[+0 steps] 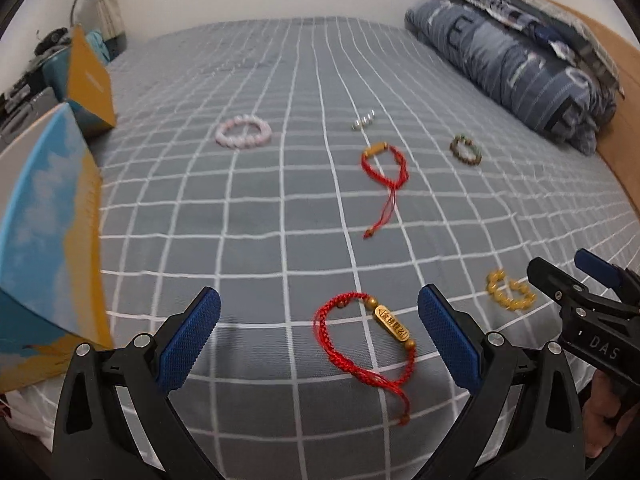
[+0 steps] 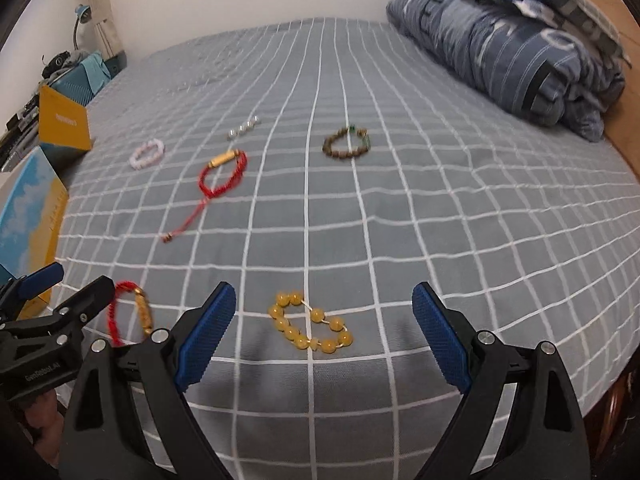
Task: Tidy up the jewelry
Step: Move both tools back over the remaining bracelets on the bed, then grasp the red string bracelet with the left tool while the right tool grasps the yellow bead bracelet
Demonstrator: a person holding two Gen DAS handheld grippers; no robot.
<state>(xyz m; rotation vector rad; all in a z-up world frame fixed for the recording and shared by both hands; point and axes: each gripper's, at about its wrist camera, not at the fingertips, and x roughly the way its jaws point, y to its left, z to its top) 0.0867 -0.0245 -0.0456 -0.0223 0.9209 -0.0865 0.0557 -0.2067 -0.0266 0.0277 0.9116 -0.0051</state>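
Observation:
Several bracelets lie on a grey checked bed sheet. My left gripper is open, low over the near edge, with a red cord bracelet with a gold plate between its fingers. My right gripper is open over a yellow bead bracelet, which also shows in the left wrist view. Farther off lie a second red cord bracelet, a pink bead bracelet, a brown bead bracelet and a short silver bead string.
A blue and yellow box stands at the left edge of the bed, with a yellow box behind it. A folded blue quilt lies at the far right by a wooden headboard.

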